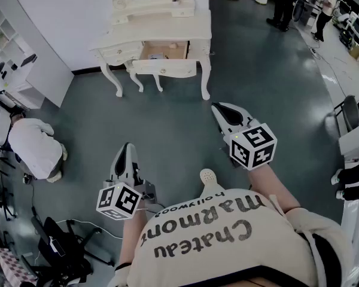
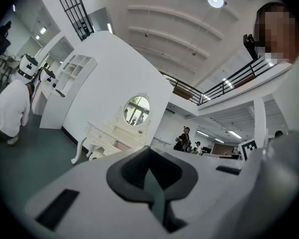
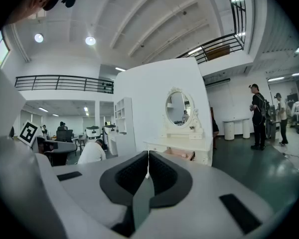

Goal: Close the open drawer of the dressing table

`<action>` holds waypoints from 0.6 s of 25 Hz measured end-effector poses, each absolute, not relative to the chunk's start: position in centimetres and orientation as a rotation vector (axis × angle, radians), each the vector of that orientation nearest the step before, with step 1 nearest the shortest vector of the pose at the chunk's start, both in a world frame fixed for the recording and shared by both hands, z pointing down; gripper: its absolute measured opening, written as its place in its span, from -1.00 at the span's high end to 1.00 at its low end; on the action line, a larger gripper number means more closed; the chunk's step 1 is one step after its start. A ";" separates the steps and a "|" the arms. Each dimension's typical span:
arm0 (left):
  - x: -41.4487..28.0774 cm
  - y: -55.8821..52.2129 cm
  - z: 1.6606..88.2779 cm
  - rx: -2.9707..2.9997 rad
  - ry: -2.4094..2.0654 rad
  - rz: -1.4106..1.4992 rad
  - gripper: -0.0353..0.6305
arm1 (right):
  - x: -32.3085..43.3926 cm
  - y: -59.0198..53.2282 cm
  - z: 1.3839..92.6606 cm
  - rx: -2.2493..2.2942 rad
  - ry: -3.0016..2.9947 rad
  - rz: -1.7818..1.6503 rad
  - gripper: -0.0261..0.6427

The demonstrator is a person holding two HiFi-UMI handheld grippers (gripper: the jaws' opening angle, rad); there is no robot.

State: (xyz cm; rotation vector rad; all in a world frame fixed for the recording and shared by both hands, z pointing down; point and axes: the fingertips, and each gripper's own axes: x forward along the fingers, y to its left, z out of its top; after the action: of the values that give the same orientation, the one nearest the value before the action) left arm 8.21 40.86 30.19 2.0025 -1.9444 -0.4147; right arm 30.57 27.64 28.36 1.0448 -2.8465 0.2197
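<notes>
The white dressing table [image 1: 158, 34] stands against the far wall, well ahead of me across the grey floor. Its middle drawer [image 1: 164, 61] is pulled out, its front [image 1: 165, 69] jutting past the table's edge. The same table [image 2: 105, 136] sits small and far in the left gripper view. The right gripper view shows the table [image 3: 182, 144] and the open drawer [image 3: 183, 155] beneath the oval mirror [image 3: 177, 107]. My left gripper [image 1: 127, 151] [image 2: 149, 151] is shut and empty. My right gripper [image 1: 220, 109] [image 3: 148, 156] is also shut with nothing in it. Both point toward the table, far short of it.
A person in white [image 1: 35, 148] crouches on the floor at the left, beside a white shelf unit [image 1: 25, 58]. Other people [image 1: 284, 5] stand at the far right near desks. A black chair base and cables [image 1: 63, 247] lie at the lower left.
</notes>
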 end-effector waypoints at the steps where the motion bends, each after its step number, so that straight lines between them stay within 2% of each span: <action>1: 8.1 40.4 30.3 2.003 -1.949 -0.412 0.87 | 30.5 27.2 28.4 1.044 -2.846 0.218 0.83; 15: 7.5 29.8 30.2 1.968 -1.968 -0.396 0.87 | 29.5 16.0 28.8 0.973 -2.883 0.335 0.83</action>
State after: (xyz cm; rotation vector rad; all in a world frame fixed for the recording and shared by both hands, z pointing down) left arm 7.52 29.80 30.16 1.9675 -1.9681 -0.3955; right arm 29.52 16.01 28.81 0.9727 -2.8830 0.3350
